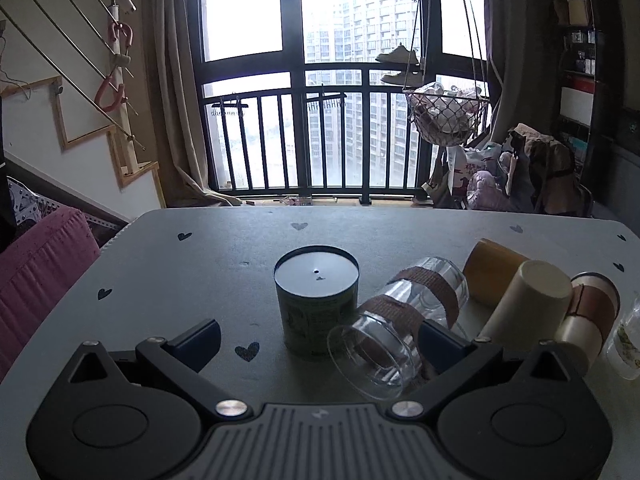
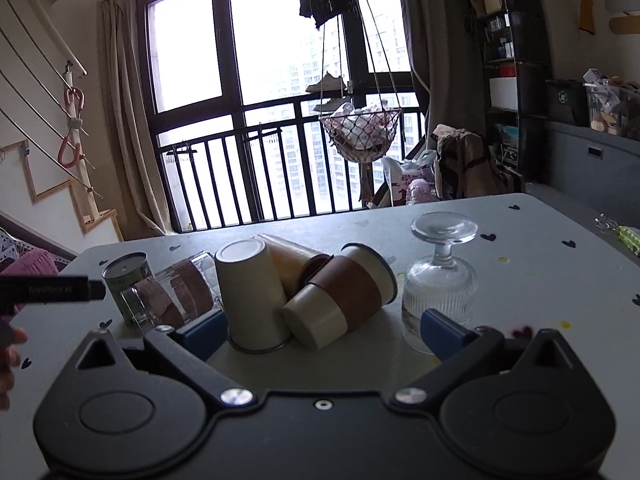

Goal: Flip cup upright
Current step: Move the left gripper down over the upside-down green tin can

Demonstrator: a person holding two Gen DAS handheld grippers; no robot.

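A lidded green tin (image 1: 316,304) stands upright before a hanging wire basket (image 1: 444,116).

Cream cup (image 2: 252,292) upside down, sleeved cup (image 2: 340,296) on its side, leaning against it

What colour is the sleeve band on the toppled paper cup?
Reddish brown, on a cream paper cup; clearest in the right wrist view.

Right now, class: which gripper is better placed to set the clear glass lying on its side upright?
Left. The left gripper is open, with the tipped glass lying against its right finger. The right gripper faces the inverted cream cup and sleeved cup instead.
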